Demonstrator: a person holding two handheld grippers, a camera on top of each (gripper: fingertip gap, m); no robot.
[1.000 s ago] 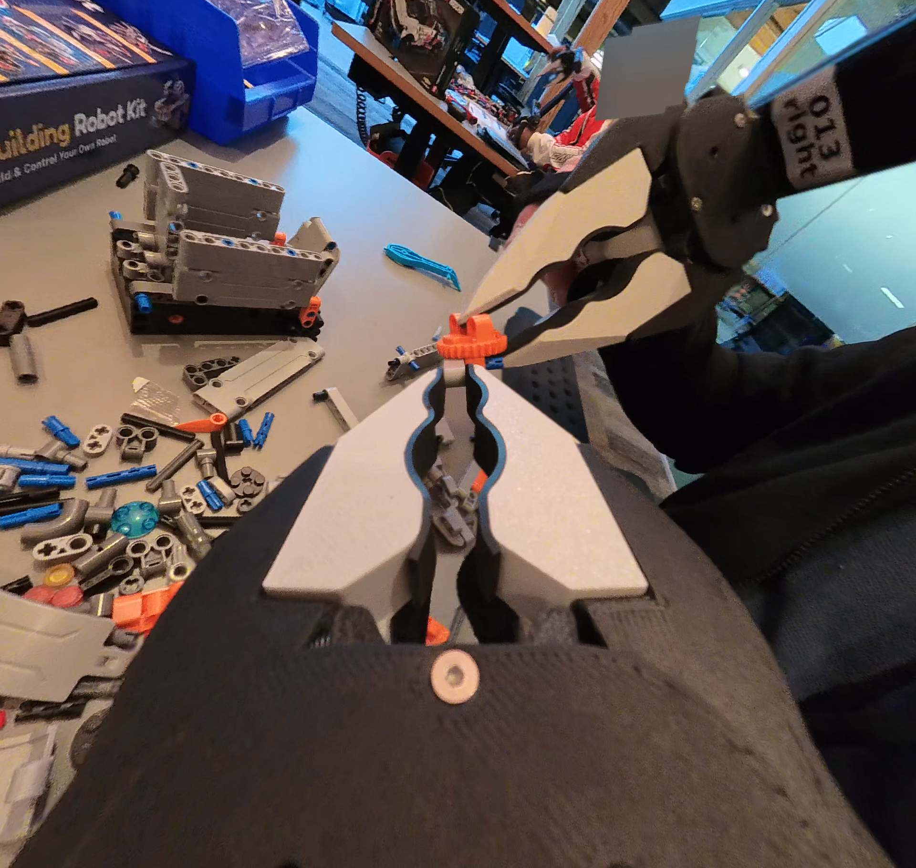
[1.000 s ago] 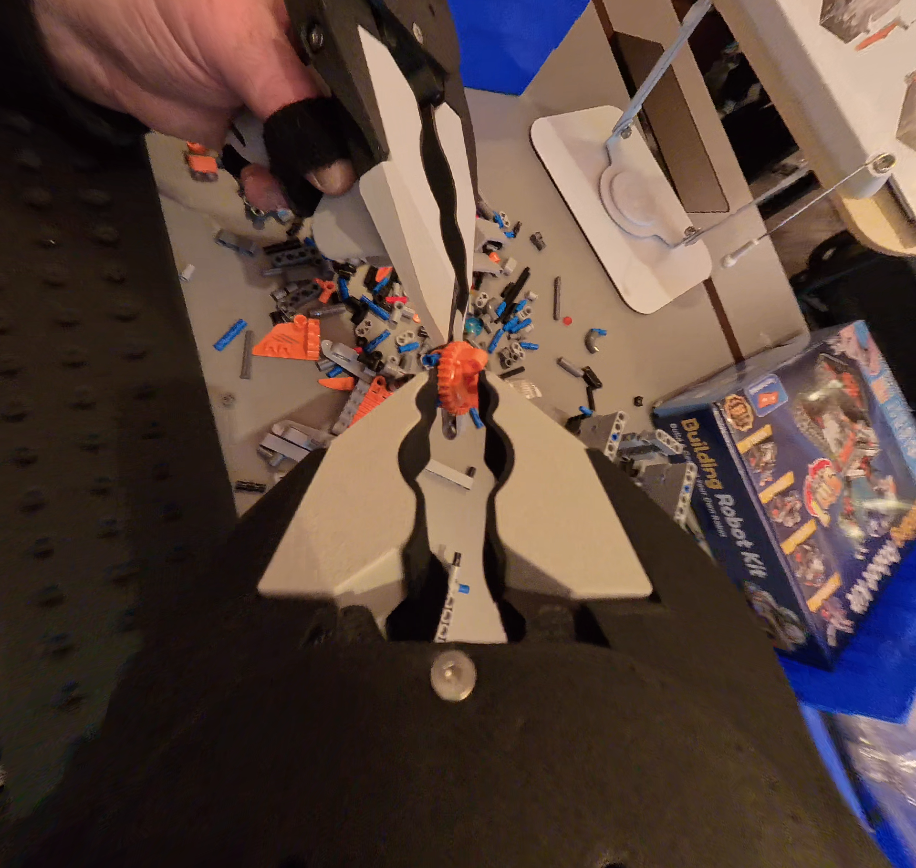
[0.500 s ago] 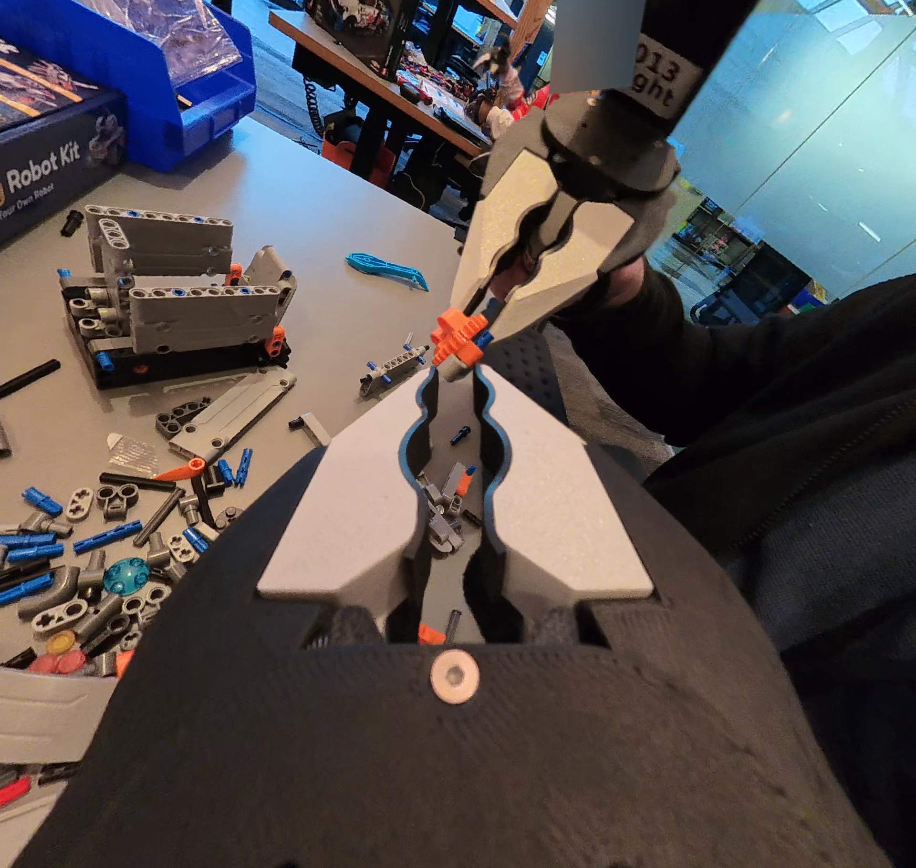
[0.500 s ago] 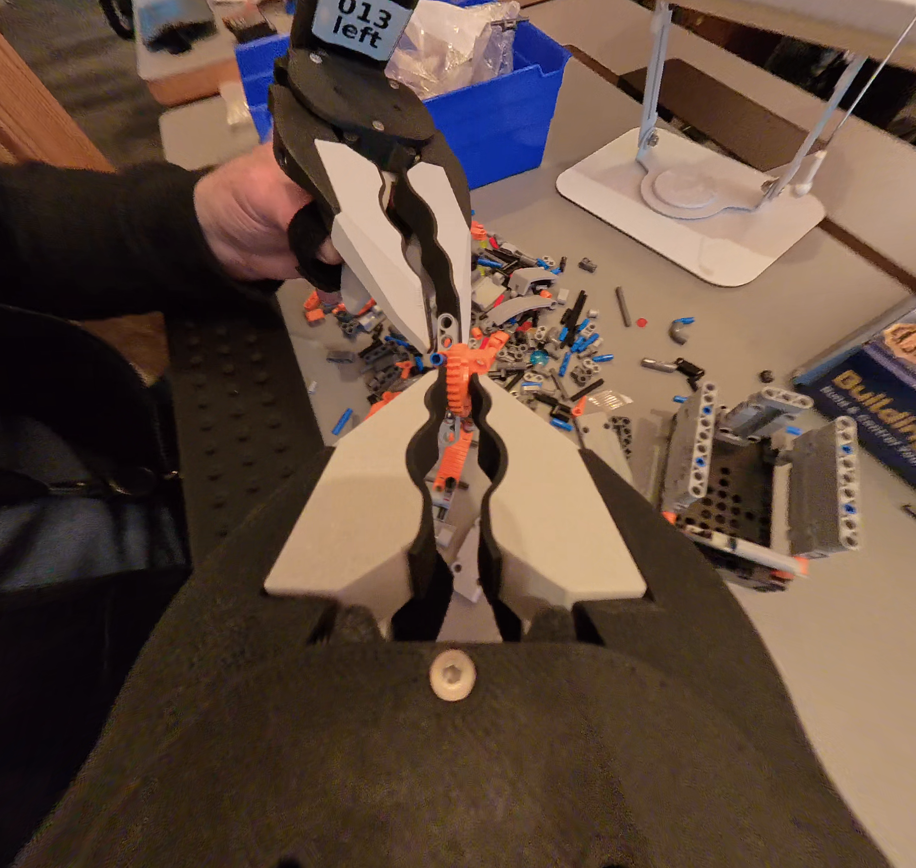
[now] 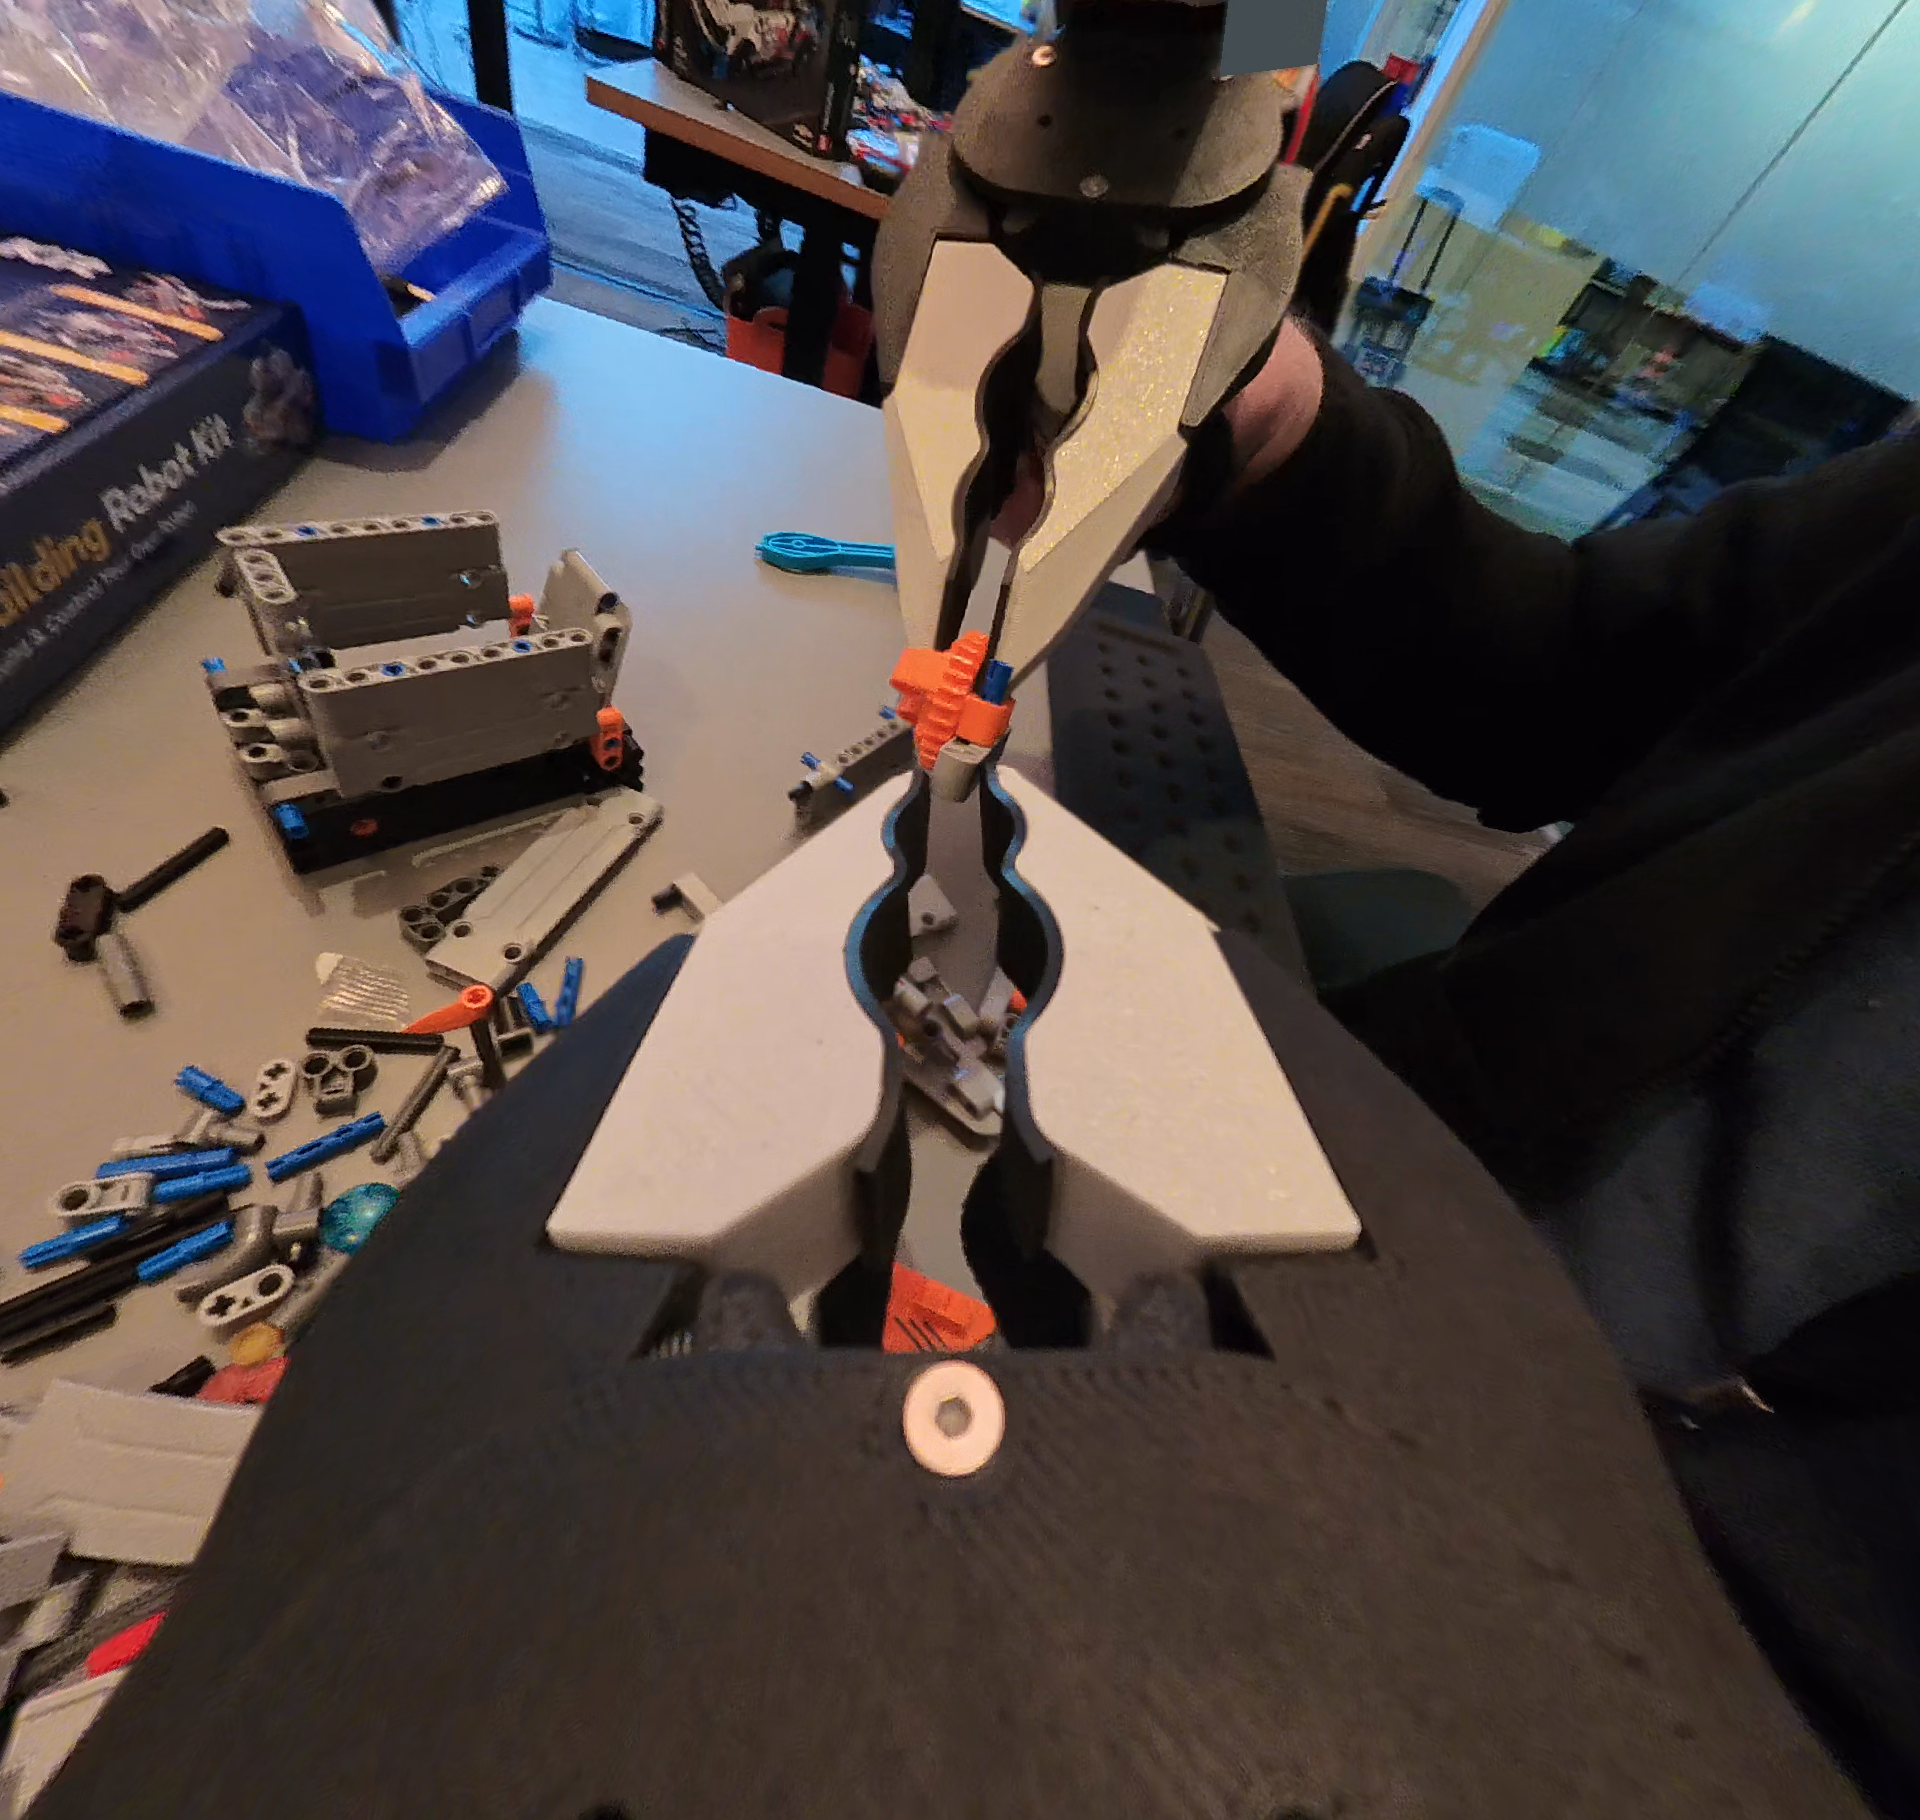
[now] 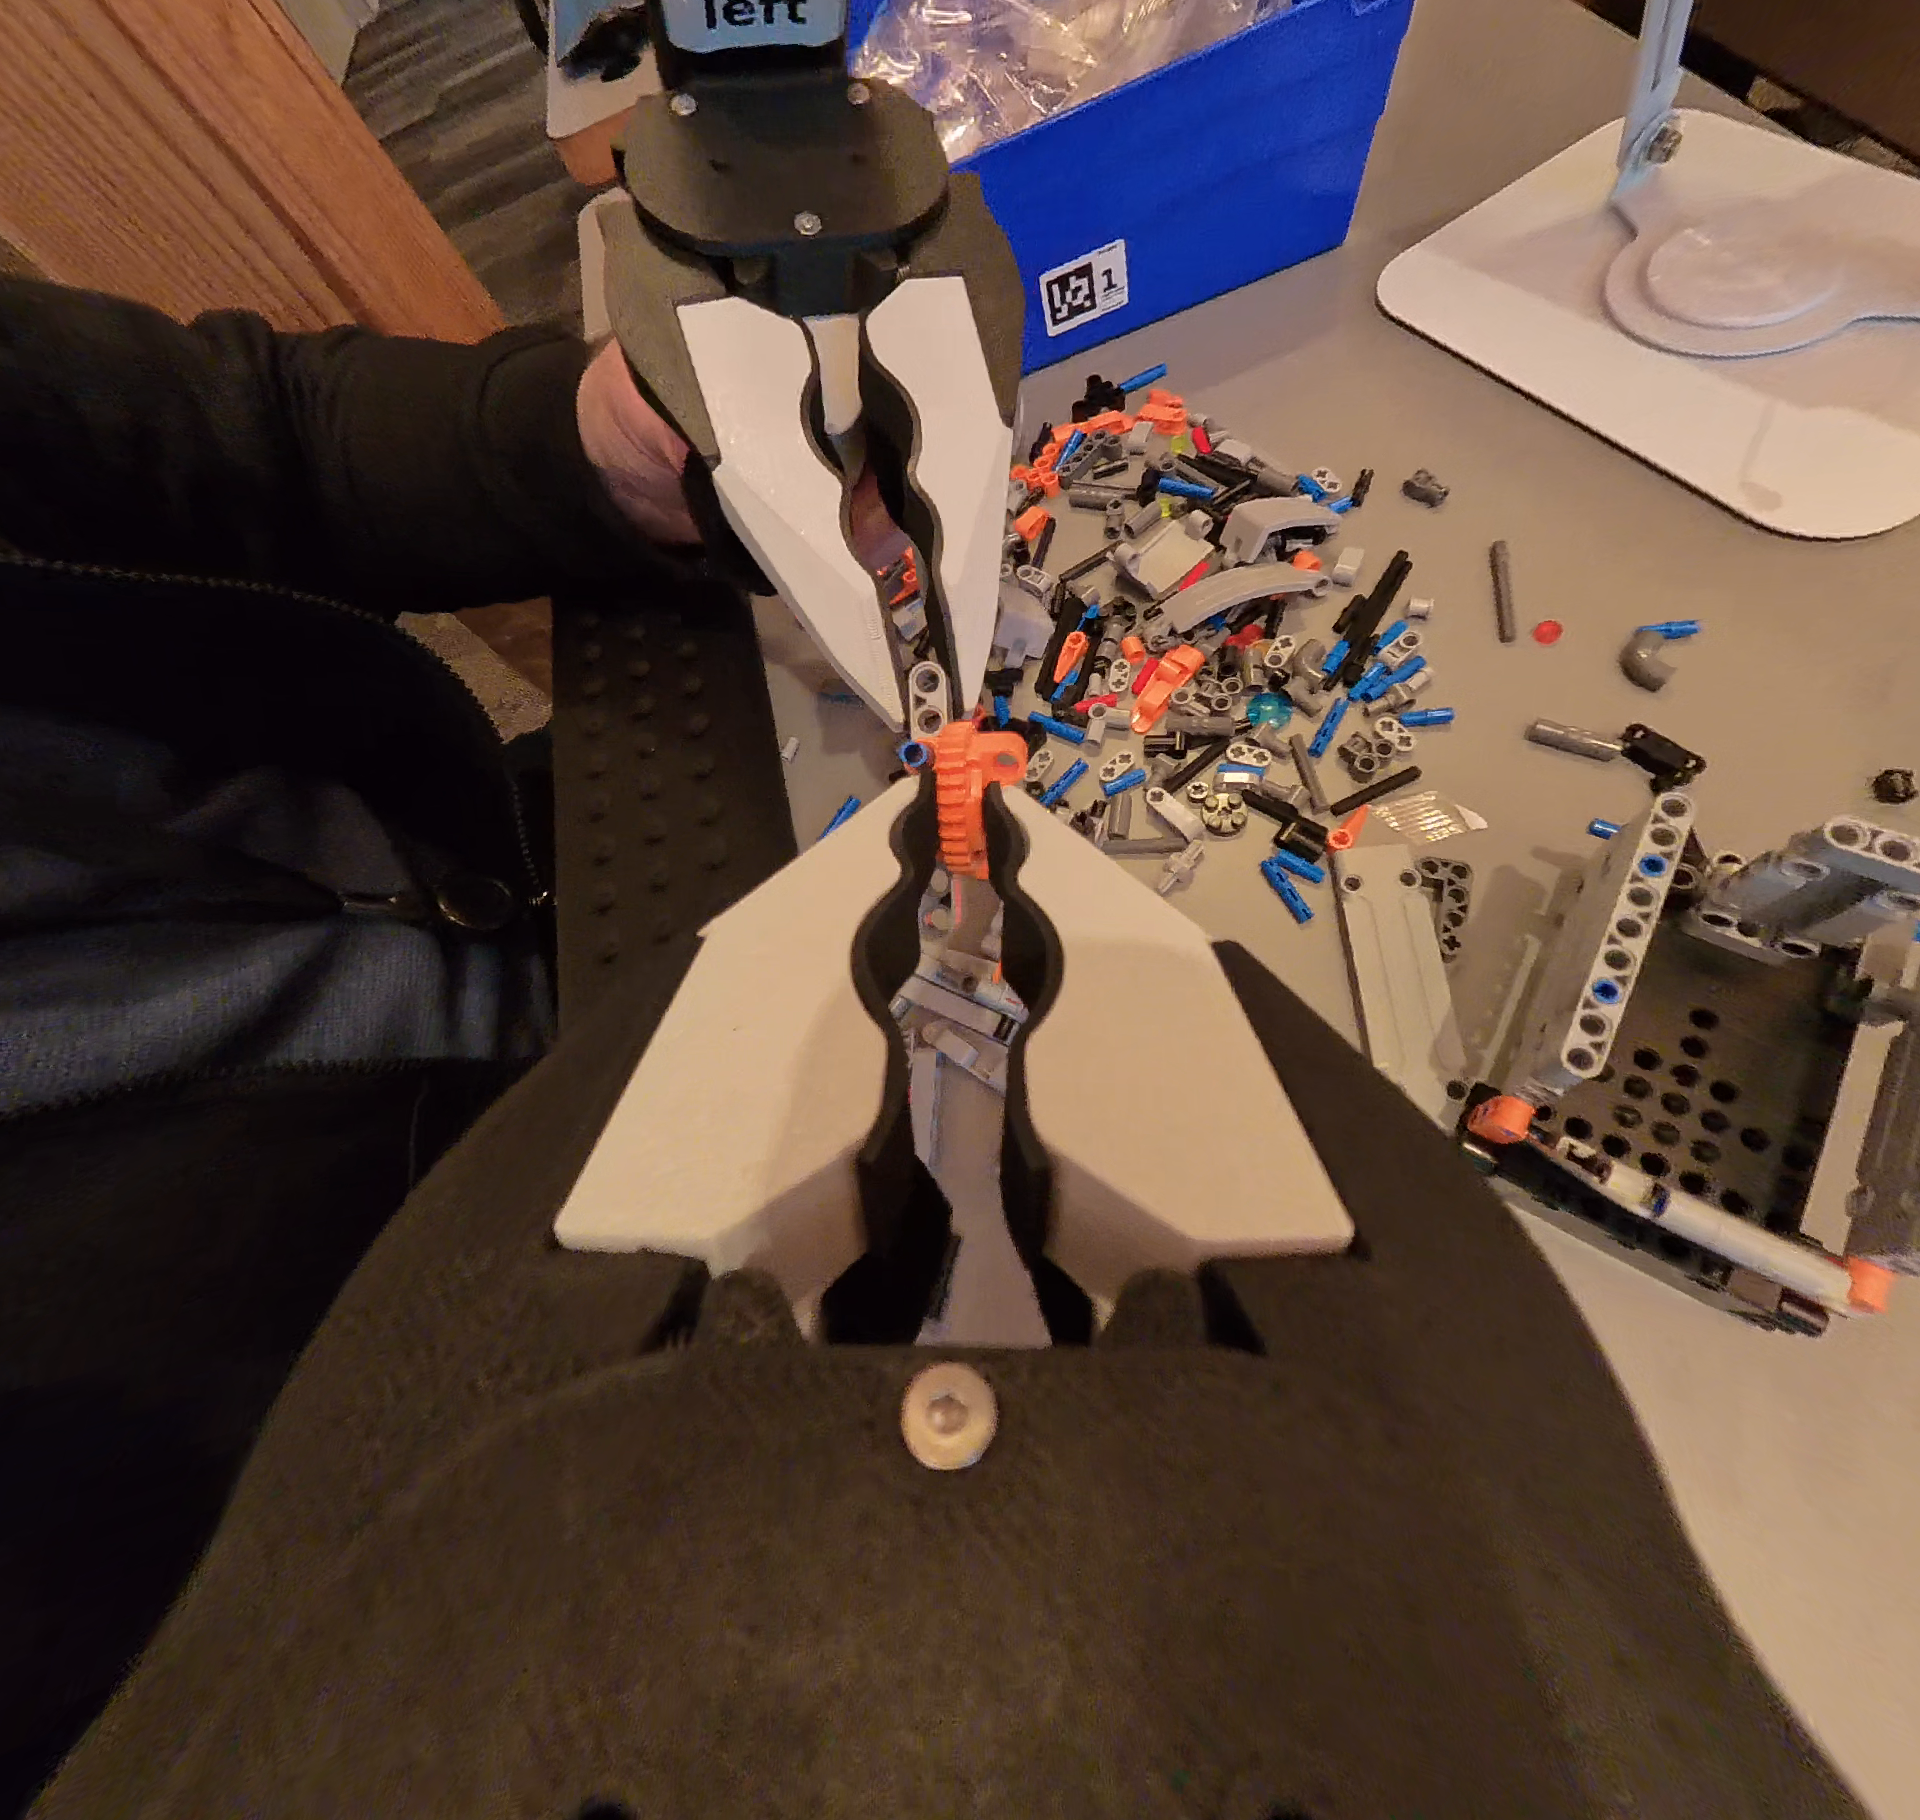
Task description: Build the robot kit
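Orange plastic marks the spot where your two tools meet: an orange gear (image 5: 940,700) held in the air above the near edge of the grey table (image 5: 675,482). Your right gripper (image 6: 961,794) is clamped on that gear, its fingers pressed against the toothed faces. Your left gripper (image 5: 951,783) is closed on a short grey beam (image 5: 956,768) that stands end-on against the gear. A blue pin (image 6: 914,754) pokes out at the joint, and the gear, beam and pin look joined as one small cluster. Whether the pin is fully seated cannot be told from either view. The two grippers point tip to tip, almost touching, with only the cluster between them.

Below and beyond, a partly built grey frame (image 5: 416,669) sits on its black perforated base, well apart from your hands. It has grey walls up on the base, and orange connectors show at its corners. A wide scatter of loose parts (image 6: 1195,648), blue, black, grey and orange, lies unsorted on the table between the frame and the blue bin (image 6: 1195,170) of clear bags. A teal tool (image 5: 821,552) lies alone near the far edge, and a kit box (image 5: 114,482) rests beside the bin. So one sub-piece is in hand, one frame stands half made, and many pieces lie unused.
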